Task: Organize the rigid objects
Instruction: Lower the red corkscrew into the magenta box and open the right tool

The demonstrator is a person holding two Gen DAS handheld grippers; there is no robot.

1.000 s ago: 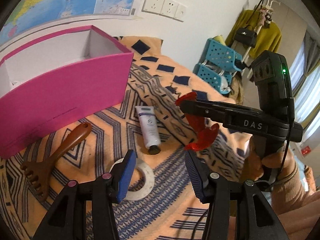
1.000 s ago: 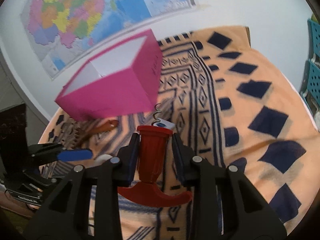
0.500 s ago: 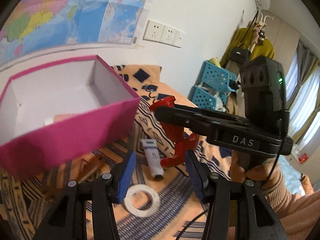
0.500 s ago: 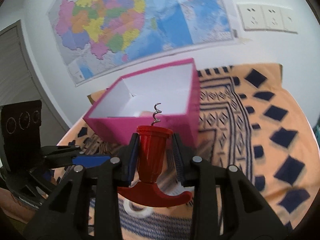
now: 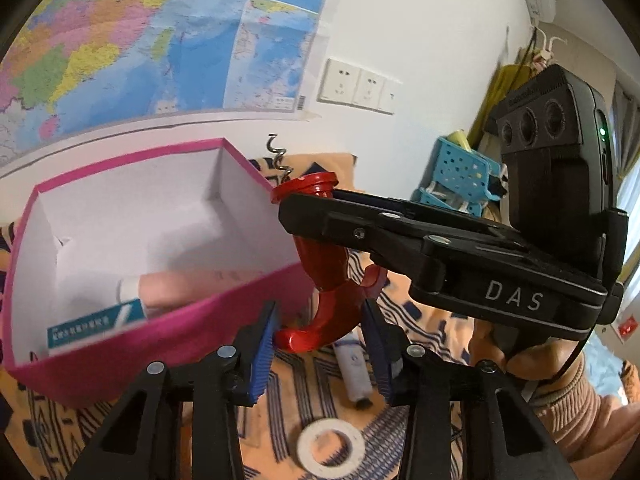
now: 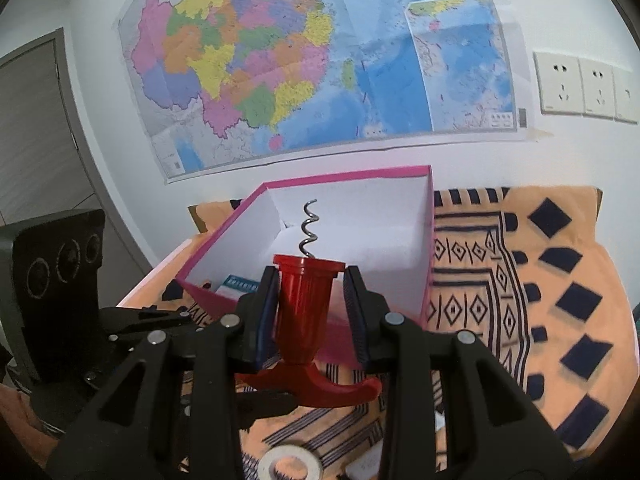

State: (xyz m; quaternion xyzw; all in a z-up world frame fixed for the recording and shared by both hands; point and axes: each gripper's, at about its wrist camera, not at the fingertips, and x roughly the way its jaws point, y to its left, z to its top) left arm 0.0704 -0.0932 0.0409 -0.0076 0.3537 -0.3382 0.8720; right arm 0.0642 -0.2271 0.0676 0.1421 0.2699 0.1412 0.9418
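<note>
Beside pink box [image 6: 427,280], carried red corkscrew [image 6: 306,300] clamped in right gripper [image 6: 310,304]; left gripper [image 5: 320,350] closing, empty; lowering inside due next.

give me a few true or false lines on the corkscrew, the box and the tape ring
1. The right gripper is shut on the red corkscrew. True.
2. The pink box is empty. False: a pink tube and a blue-and-white packet lie in it.
3. The tape ring lies on the blanket, outside the box. True.
4. The left gripper holds the white tube. False: its jaws have just been closing, but they grip nothing; the tube lies on the blanket.
5. The corkscrew's spiral points away from the right gripper. True.
</note>
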